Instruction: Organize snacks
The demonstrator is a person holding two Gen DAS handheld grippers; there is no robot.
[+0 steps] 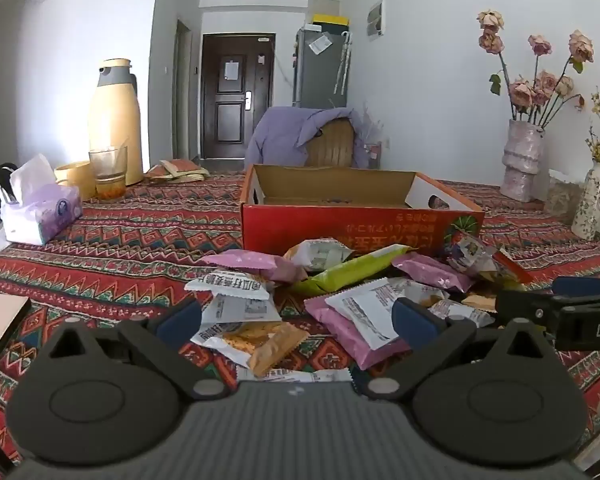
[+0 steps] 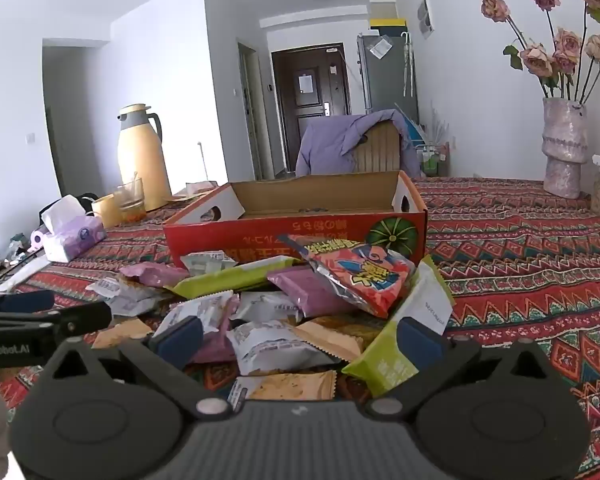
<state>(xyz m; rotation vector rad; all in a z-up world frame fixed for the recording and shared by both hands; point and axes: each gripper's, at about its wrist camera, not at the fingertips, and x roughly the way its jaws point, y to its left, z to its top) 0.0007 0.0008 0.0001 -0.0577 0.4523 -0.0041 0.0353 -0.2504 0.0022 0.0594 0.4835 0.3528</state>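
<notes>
While both grippers (image 1: pixel 296 318) (image 2: pixel 298 338) gape empty, one red box (image 2: pixel 300 236) backs three purple packets (image 1: pixel 352 328)

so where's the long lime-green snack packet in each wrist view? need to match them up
Left wrist: the long lime-green snack packet lies centre frame, mid-pile, just in front of the red cardboard box.
Right wrist: same packet sits left of centre, at the pile's far edge against the box front.
Shared landmark: the tall yellow thermos jug, far left on the table.
</notes>
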